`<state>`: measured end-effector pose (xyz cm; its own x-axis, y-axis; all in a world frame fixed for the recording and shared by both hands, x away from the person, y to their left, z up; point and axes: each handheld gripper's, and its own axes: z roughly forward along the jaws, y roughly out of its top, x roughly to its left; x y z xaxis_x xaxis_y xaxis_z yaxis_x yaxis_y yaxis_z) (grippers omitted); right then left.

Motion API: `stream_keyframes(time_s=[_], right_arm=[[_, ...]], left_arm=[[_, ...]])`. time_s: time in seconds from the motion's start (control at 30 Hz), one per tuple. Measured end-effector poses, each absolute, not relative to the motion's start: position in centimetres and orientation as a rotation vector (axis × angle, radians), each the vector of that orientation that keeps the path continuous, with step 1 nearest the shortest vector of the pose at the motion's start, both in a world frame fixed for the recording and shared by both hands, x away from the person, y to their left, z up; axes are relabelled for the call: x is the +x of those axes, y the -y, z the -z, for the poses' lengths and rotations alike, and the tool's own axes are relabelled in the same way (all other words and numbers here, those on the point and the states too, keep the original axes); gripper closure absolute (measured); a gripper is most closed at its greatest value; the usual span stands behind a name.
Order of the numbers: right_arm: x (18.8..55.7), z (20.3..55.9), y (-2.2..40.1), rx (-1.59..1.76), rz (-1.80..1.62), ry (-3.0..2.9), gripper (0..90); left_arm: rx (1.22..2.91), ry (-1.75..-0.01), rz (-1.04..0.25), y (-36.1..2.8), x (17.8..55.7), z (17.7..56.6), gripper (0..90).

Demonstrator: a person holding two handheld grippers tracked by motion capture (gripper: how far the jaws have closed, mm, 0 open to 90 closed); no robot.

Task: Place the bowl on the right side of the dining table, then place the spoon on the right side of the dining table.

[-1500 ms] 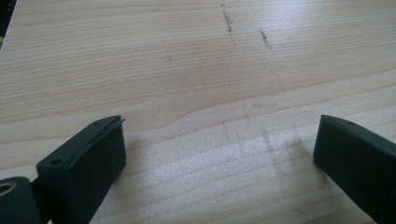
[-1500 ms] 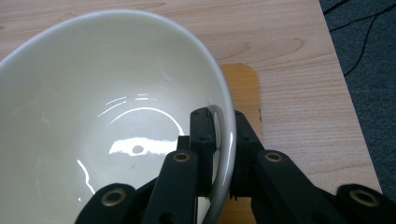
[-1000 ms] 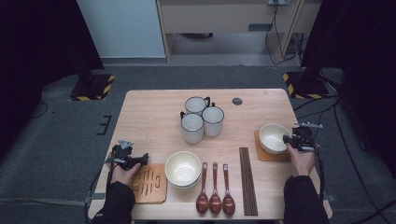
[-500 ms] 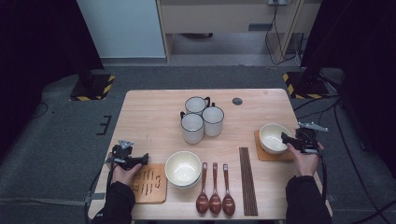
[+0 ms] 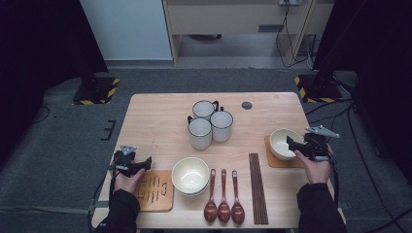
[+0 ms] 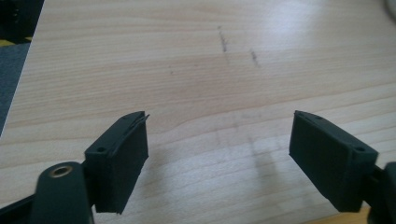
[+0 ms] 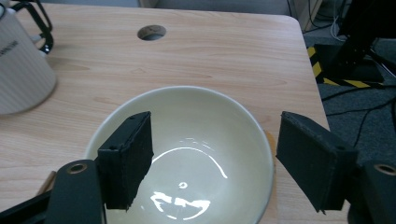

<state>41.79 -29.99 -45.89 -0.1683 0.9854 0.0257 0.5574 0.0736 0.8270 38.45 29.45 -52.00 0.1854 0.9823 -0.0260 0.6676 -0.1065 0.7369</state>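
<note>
Bowl [image 5: 283, 142] sits on its coaster [image 5: 286, 160]; our right gripper [image 5: 293, 145], jaws just opened, hangs empty above it. Second bowl [image 5: 190, 175] awaits the other coaster [image 5: 154, 190]; left gripper [image 5: 145, 162] open, empty.

A light wooden table [image 5: 160, 121] sits at the centre of a dark grey carpeted floor [image 5: 63, 145]. At twelve o'clock stands a pale wooden cabinet [image 5: 233, 19], with a white panel [image 5: 126, 29] beside it at eleven. Black stands rest on yellow-and-black striped bases [image 5: 94, 92] at ten and at two o'clock [image 5: 316, 87] (both half lost in shadow). Black cables [image 5: 286, 34] trail across the floor near one o'clock. Both sides of the room are dark; light falls mainly on the tabletop.
</note>
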Motion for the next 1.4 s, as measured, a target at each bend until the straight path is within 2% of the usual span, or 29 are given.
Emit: stream_keyframes(time_s=[0.4,1.07,1.4], right_arm=[[41.1,44.2,28.4,1.463,-1.042,-1.810,24.2],[39.9,41.5,25.6,1.359,-1.158,-1.863,22.4],[39.5,40.7,24.6,1.324,-1.209,-1.884,22.7]], left_arm=[[1.737,-1.425,-0.637,-28.7,37.1,48.8,26.9],[1.625,-1.220,-0.635,-26.1,35.0,42.0,28.1],[1.634,-1.145,-0.611,-23.8,34.3,40.9,31.4]])
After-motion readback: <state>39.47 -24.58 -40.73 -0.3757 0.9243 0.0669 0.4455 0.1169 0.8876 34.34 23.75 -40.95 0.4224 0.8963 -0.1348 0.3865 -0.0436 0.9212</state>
